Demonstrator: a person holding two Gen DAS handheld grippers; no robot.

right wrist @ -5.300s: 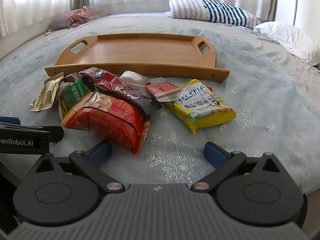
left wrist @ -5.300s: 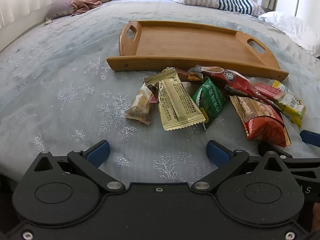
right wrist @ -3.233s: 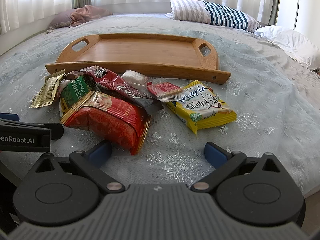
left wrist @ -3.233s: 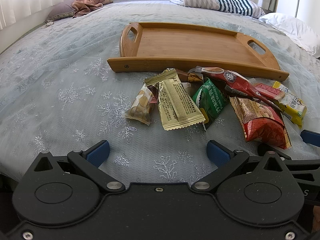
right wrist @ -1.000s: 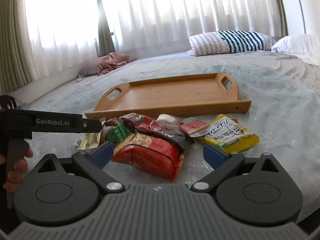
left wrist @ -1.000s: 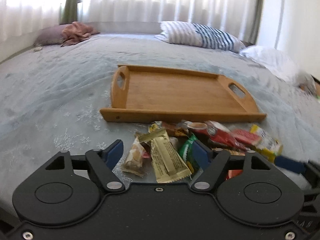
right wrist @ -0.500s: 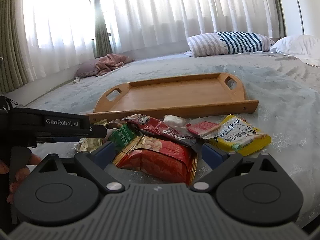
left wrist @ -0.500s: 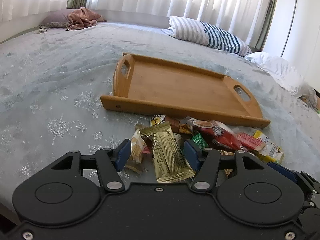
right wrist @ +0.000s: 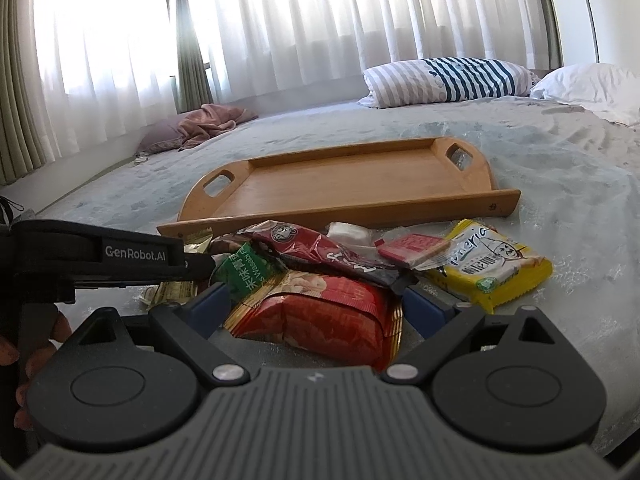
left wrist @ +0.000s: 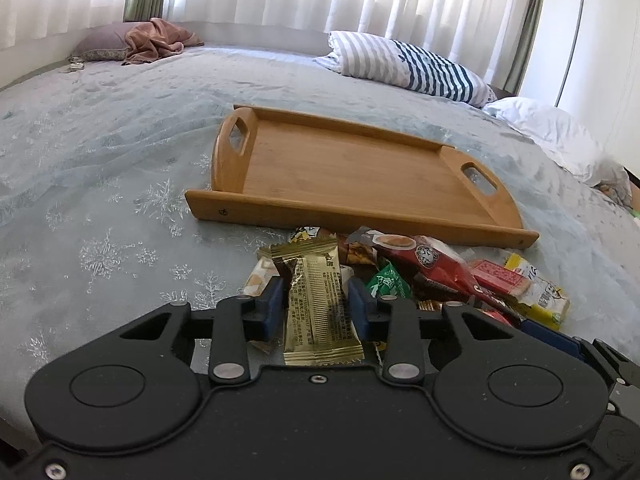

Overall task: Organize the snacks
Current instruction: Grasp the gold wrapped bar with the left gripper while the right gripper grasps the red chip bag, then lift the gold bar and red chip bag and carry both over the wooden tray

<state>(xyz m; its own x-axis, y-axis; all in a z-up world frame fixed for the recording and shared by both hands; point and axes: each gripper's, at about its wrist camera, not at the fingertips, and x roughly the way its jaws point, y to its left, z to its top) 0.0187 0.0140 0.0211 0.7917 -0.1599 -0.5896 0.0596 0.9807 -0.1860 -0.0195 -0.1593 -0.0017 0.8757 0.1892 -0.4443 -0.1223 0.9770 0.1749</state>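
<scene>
since five seconds back both grippers have dropped in on the snack pile. the left gripper [left wrist: 316, 304] now straddles the gold packet [left wrist: 318, 300], jaws closing, pads at its long edges, likely because it lies on top and clear of its neighbours. the right gripper [right wrist: 316, 304] stands apart round the red bag [right wrist: 320, 316], not yet pressing. all the snacks lie on the bed [left wrist: 100, 184] along the near rim of the wooden tray [left wrist: 352, 216], which has nothing in it.
</scene>
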